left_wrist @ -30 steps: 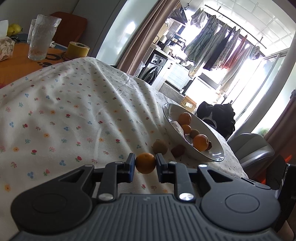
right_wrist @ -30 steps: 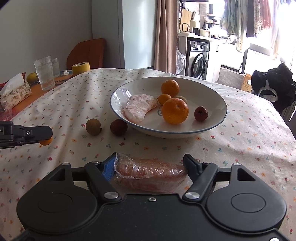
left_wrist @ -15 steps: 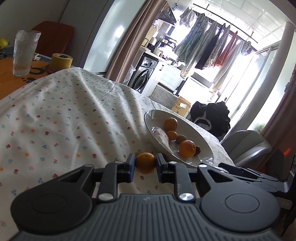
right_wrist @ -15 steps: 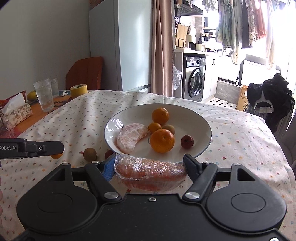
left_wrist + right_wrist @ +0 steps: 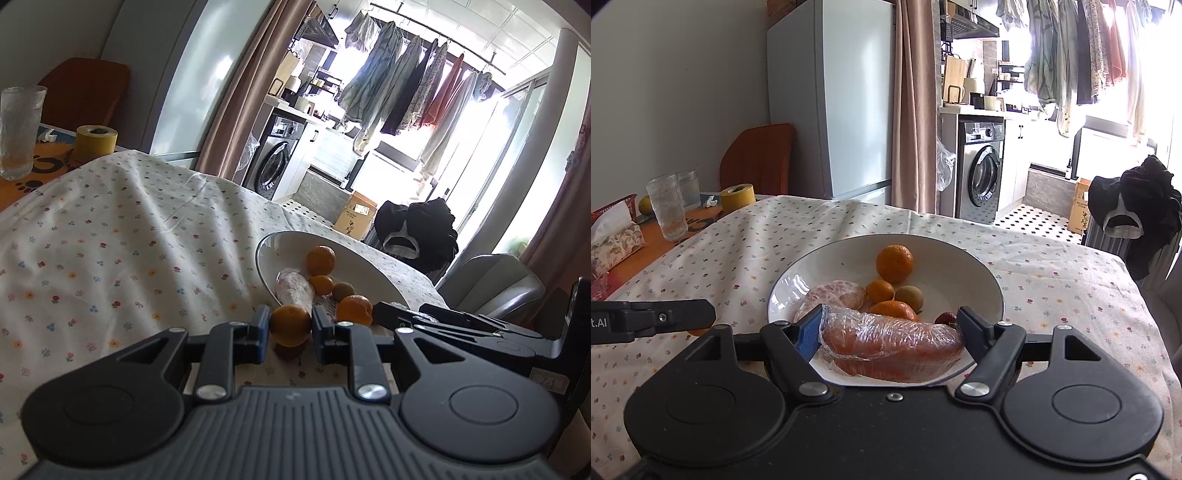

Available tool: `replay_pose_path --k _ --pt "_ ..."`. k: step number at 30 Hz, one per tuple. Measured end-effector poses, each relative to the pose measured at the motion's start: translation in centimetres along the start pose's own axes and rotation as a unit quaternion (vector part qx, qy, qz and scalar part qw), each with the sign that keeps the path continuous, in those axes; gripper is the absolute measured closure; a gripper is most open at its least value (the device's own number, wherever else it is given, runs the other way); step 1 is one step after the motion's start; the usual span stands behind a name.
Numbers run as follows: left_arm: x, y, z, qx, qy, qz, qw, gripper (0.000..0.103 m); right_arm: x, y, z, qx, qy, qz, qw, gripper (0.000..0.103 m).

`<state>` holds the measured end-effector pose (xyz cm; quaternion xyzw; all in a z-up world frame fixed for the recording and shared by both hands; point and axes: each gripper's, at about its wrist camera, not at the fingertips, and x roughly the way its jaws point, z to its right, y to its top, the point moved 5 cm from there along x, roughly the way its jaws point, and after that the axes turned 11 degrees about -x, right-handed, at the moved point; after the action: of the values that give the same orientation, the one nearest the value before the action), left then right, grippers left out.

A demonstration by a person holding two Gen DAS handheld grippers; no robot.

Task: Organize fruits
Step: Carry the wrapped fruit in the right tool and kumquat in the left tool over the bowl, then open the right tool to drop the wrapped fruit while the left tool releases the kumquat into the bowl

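Lettering "t.AI" marks the left gripper (image 5: 698,325), clamping a round orange (image 5: 290,325); right gripper (image 5: 890,338) pinches a cling-wrapped pomelo wedge (image 5: 892,345) over the glossy bowl (image 5: 982,275).

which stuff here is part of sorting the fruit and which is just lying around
Job: bowl, orange in left claw, wrapped fruit in right claw, oranges in the bowl.
Lying about: glass, tape roll, tissue box.

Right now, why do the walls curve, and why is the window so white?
Left wrist view: the fisheye lens bends the curtain and the bright window is overexposed, glaring white. Right wrist view: the same washout behind the hanging clothes, while the bowl stays sharp.
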<state>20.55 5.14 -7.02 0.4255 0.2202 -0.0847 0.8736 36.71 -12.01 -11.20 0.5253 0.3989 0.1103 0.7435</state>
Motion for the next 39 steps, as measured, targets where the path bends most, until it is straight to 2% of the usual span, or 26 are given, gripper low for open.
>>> replay_pose_path --k 6,8,10,14,16,21,39 --pt "0.9 0.2 -0.1 0.001 0.010 -0.002 0.9999 0.081 0.8 0.1 0.0 -0.009 0.015 -0.005 1.000 0.030" --pt "1.2 0.2 -0.1 0.002 0.012 -0.006 0.9999 0.081 0.9 0.0 -0.1 -0.008 0.024 0.000 1.000 0.025" --pt "1.5 0.1 0.1 0.007 0.015 -0.009 0.9998 0.081 0.7 -0.1 0.2 -0.002 0.022 0.009 1.000 0.015" --pt "2.2 0.2 0.6 0.015 0.019 -0.012 0.9996 0.081 0.1 -0.1 0.9 0.016 0.031 0.020 0.999 0.013" --pt "2.7 0.2 1.0 0.016 0.021 -0.014 0.9996 0.081 -0.2 -0.1 1.4 0.025 0.030 0.025 0.999 0.008" --pt "3.8 0.5 2.3 0.024 0.019 -0.014 0.9994 0.081 -0.5 -0.3 2.6 0.052 0.036 0.025 0.998 0.007" --pt "7.4 1.0 6.1 0.039 0.004 -0.017 0.9991 0.080 -0.5 -0.9 5.1 0.092 0.020 0.018 0.995 0.004"
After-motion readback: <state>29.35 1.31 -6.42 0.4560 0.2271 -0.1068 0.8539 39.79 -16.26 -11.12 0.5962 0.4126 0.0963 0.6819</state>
